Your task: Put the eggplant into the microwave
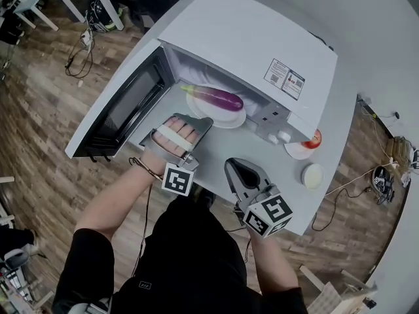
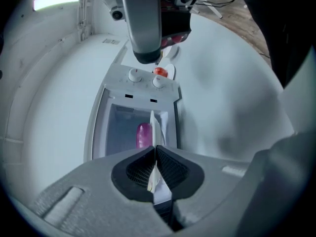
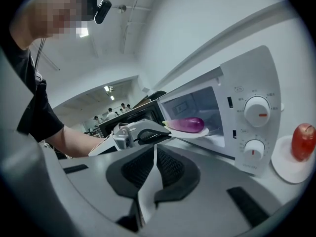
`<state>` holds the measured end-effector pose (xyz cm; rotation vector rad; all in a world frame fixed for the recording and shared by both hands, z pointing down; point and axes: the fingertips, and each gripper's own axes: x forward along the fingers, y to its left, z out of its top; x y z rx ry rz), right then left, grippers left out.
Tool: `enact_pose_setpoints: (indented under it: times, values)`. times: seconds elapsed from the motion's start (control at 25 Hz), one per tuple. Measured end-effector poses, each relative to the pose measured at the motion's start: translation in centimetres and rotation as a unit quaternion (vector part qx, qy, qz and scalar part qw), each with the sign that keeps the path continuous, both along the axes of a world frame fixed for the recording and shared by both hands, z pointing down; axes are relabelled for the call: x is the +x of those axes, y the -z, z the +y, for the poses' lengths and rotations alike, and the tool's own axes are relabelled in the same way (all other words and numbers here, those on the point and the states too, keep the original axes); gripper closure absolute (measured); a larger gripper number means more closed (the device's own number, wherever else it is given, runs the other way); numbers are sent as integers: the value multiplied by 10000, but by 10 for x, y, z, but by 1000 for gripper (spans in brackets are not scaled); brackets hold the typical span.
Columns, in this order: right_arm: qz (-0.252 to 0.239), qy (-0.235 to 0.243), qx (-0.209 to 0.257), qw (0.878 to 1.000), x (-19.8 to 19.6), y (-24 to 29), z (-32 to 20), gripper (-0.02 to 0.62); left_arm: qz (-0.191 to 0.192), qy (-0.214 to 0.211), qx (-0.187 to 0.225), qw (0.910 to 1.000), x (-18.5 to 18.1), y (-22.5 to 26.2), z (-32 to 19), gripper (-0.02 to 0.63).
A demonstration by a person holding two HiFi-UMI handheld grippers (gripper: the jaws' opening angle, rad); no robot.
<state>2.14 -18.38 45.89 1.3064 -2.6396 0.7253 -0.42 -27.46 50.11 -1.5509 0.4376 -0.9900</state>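
At the microwave (image 1: 249,38) mouth, my left claw (image 1: 201,119) pinches the plate (image 1: 234,121) bearing the eggplant (image 1: 219,98), right claw (image 1: 230,165) pressed together, empty; I'd push it deeper next.

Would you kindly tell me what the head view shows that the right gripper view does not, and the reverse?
Only the head view: the label on top of the microwave, a small round cream object on the table, the wood floor. Only the right gripper view: the dials face-on and people far back in the room. Both: the eggplant on its white plate at the open microwave's mouth, the left gripper shut on the plate's rim, and the red apple on a saucer.
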Motion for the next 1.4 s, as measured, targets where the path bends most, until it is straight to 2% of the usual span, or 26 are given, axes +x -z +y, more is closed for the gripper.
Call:
enact_pose_setpoints:
  times: [0.36, 0.68, 0.96, 1.4]
  values:
    - [-34, 111, -141, 9998, -6, -31, -28, 568, 291, 18, 60, 9996, 18, -17, -44, 586]
    - [-80, 132, -213, 9997, -8, -48, -45, 568, 302, 6, -24, 9995, 27, -27, -75, 586]
    - [-84, 56, -158, 9998, -4, -45, -57, 568, 158, 28, -127, 9998, 31, -36, -88, 586]
    - [-33, -39, -275, 9996, 5, -23, -52, 568, -428, 178, -449, 9979, 40, -44, -109, 586]
